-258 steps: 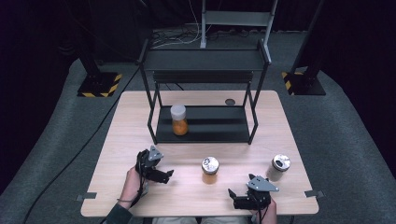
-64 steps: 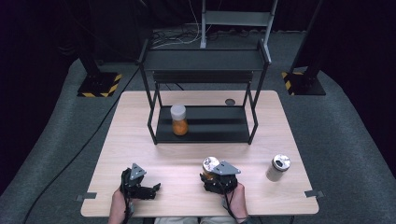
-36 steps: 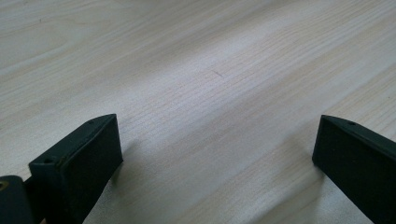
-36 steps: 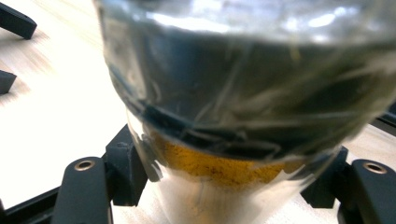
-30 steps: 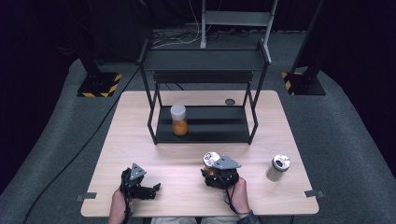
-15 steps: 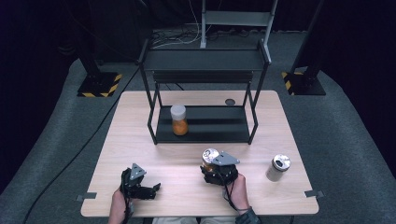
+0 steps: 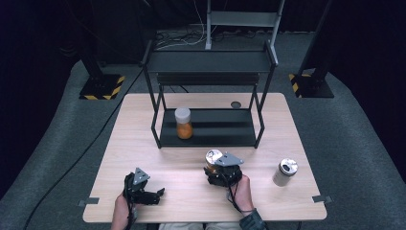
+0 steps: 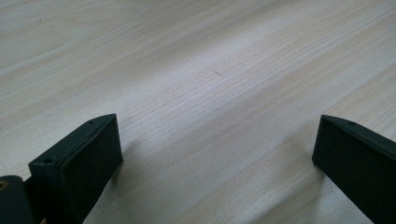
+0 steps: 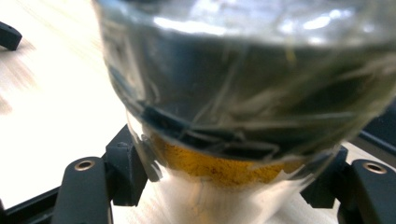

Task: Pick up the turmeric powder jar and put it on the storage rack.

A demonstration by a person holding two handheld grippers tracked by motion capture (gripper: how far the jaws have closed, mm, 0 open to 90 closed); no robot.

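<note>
The right gripper [image 7: 221,168] is clamped on a glass jar [image 7: 213,158] with yellow powder at its bottom; in the right gripper view the jar [image 9: 243,93] sits between the two black jaws, which press its sides low down, so the grip is firm and near the base. The jar stands roughly upright, its silvery lid uppermost and its long axis vertical, just in front of the black metal shelf rack [image 7: 210,125] on the wooden table [image 7: 287,134]. The rack's lower tray lies straight ahead of the held jar, and a white-capped jar of orange contents [image 7: 183,123] already stands on its left part, so the free space is to that jar's right. The left gripper [image 7: 143,192] rests well left of the rack's front, jaws wide apart over bare wood with nothing between them. The right hand is clearly nearer the rack. A second lidded jar [image 7: 285,172] stands right of the rack's front corner.
</note>
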